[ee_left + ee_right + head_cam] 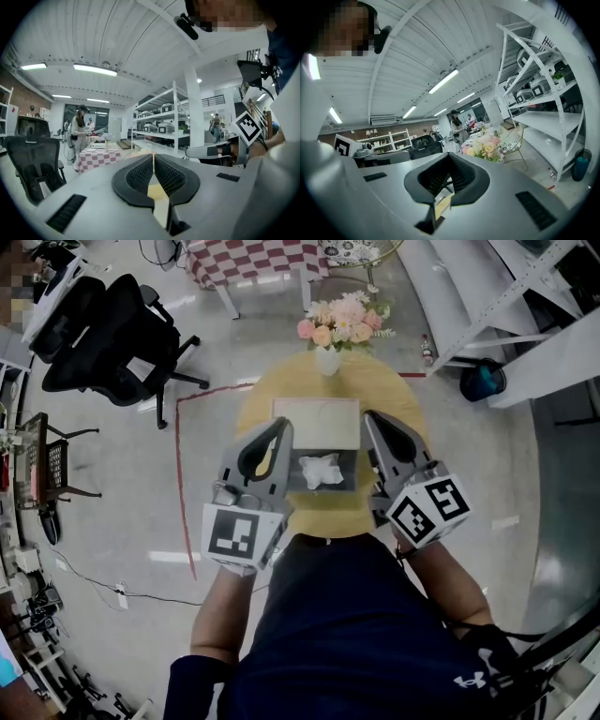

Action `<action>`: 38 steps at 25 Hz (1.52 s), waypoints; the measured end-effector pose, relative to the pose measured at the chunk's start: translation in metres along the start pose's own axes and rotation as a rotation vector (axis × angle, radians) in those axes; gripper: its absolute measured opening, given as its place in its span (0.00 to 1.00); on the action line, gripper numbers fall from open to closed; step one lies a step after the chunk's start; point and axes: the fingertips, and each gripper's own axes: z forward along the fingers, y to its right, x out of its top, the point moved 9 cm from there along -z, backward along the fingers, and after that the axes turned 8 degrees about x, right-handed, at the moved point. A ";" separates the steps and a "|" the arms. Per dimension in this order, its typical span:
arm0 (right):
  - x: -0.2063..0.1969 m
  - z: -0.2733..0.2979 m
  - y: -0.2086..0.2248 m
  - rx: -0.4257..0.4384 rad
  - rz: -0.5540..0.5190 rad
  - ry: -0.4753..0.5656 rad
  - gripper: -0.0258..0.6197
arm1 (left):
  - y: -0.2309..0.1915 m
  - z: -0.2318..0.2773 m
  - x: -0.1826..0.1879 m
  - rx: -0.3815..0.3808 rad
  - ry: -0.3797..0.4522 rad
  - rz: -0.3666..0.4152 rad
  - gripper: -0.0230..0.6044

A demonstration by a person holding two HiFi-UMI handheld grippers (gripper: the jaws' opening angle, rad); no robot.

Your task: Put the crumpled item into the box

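Note:
A crumpled white item [320, 470] lies inside the open grey box [353, 472], whose pale lid [316, 422] is folded back, on a round yellow table [262, 395]. My left gripper [284, 424] is held above the box's left side. My right gripper [368, 416] is held above its right side. Both are raised and point forward over the table. In the left gripper view the jaws of the left gripper [153, 161] meet with nothing between them. In the right gripper view the right gripper [448, 158] is likewise shut and empty. Neither touches the box.
A vase of pink flowers [339, 326] stands at the table's far edge. A black office chair [103, 329] is at the far left, a checkered table [258, 259] beyond, white shelving and a blue bin [483, 381] to the right. Red tape [178, 474] marks the floor.

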 end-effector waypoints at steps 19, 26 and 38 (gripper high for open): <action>0.011 -0.004 -0.014 -0.009 -0.212 0.056 0.05 | -0.009 0.000 -0.004 0.038 0.006 -0.030 0.08; 0.007 -0.003 -0.013 0.002 -0.187 0.025 0.05 | -0.008 0.000 -0.007 0.030 -0.007 -0.035 0.08; 0.004 -0.006 -0.012 -0.006 -0.174 0.022 0.05 | -0.004 -0.001 -0.011 0.017 -0.015 -0.036 0.08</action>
